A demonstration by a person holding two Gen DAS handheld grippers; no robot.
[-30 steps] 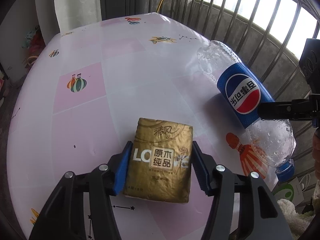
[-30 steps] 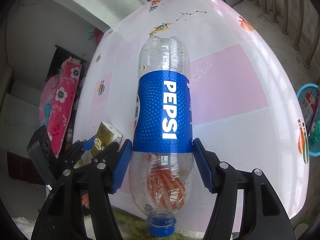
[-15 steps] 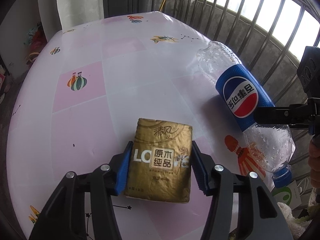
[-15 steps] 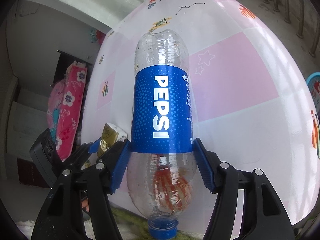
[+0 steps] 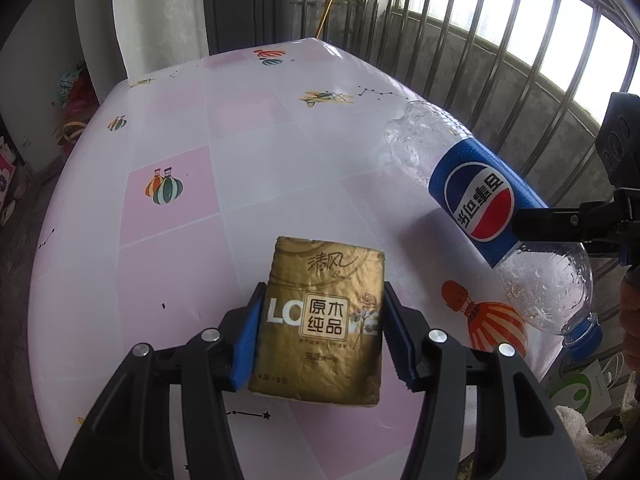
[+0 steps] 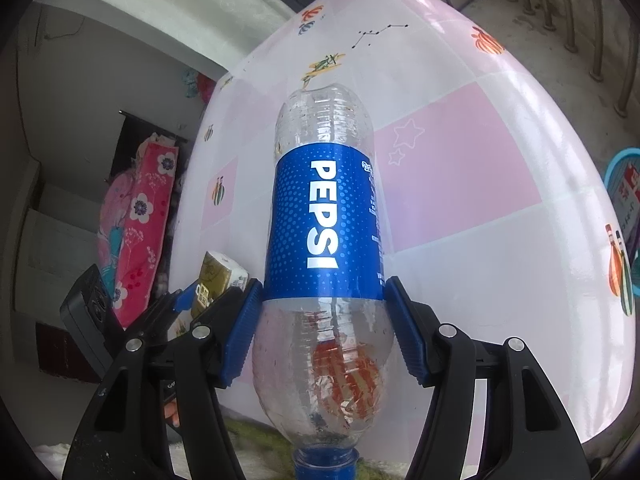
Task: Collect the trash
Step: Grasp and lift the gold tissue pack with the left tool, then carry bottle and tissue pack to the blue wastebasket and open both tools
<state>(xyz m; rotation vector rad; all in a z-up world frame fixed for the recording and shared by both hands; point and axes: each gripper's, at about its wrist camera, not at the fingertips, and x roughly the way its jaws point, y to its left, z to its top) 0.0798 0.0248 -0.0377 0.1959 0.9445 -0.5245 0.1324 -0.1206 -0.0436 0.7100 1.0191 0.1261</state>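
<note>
- Both loads have come up off the surface [image 5: 248,168] since a second ago: the gold tissue pack [image 5: 320,324] now shows a gap and shadow under its near edge, where before it sat flat.
- My left tool [image 5: 320,336] keeps pinching the tissue pack across its width, blue pads pressed on both long sides; the grip itself looks unchanged.
- From the left wrist view, more of the far room shows beyond the surface than before: the curtain [image 5: 160,16] and the window bars [image 5: 520,40] now fill the top.
- My right tool [image 6: 322,328] stays clamped on the Pepsi bottle [image 6: 324,216], pads at the lower edge of the blue label, cap end towards the camera.
- Seen past the tissue pack, the bottle [image 5: 480,200] hangs tilted to its right, base up and away, blue cap [image 5: 584,336] low, clear of the surface.
- Compared with a second ago, the bottle sits higher in the right wrist view and reaches further across the surface.
- Left of the bottle in that view, the other tool [image 6: 208,300] shows with the tissue pack's end in it.
</note>
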